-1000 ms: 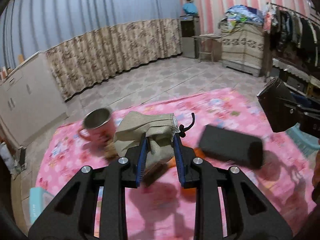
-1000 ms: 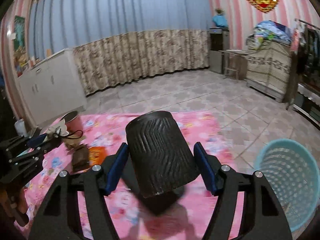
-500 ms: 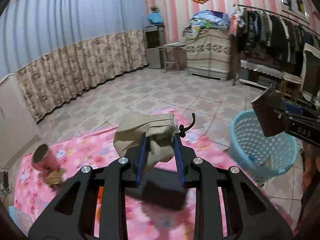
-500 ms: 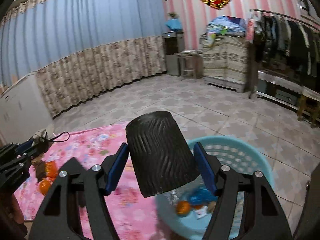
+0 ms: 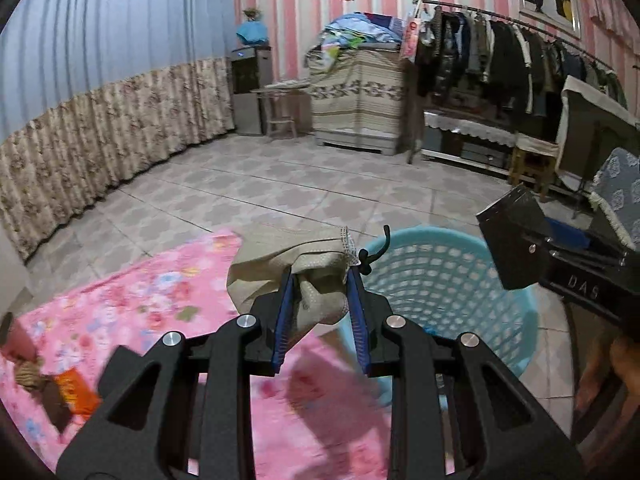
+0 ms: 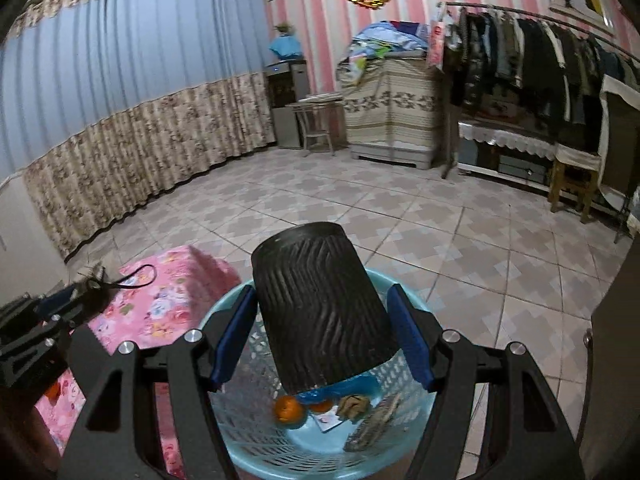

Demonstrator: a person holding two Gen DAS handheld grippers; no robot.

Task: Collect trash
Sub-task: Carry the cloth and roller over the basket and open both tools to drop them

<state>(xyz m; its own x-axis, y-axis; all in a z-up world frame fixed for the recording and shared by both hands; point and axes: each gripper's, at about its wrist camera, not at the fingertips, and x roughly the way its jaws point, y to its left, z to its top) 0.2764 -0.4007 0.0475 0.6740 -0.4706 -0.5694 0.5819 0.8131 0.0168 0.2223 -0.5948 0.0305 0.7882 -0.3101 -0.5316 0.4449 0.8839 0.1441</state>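
Left claw (image 5: 320, 300): clamped narrow on a crumpled beige cloth (image 5: 292, 268), which bulges out above and to the left of the blue pads; a thin black cord loops up beside the right pad.
Right claw (image 6: 320, 336): spread fairly wide, its blue pads pressed on either side of a black ribbed cup (image 6: 320, 308), which is held tilted with its closed end up and away from the camera.
Laundry-style basket (image 6: 416, 408): pale blue, perforated, standing on the tiled floor just beside the pink surface; the cup hangs right above its opening, and the cloth is at its near left rim.
Inside the basket: an orange (image 6: 288, 410), a blue wrapper, a brownish scrap and some flat packets on the bottom.
Counter (image 5: 132, 300): covered in a pink flowered cloth; an orange packet (image 5: 76, 392) and a brown clump lie at its left edge.
Room: striped pink wall, blue curtain, clothes rail behind.
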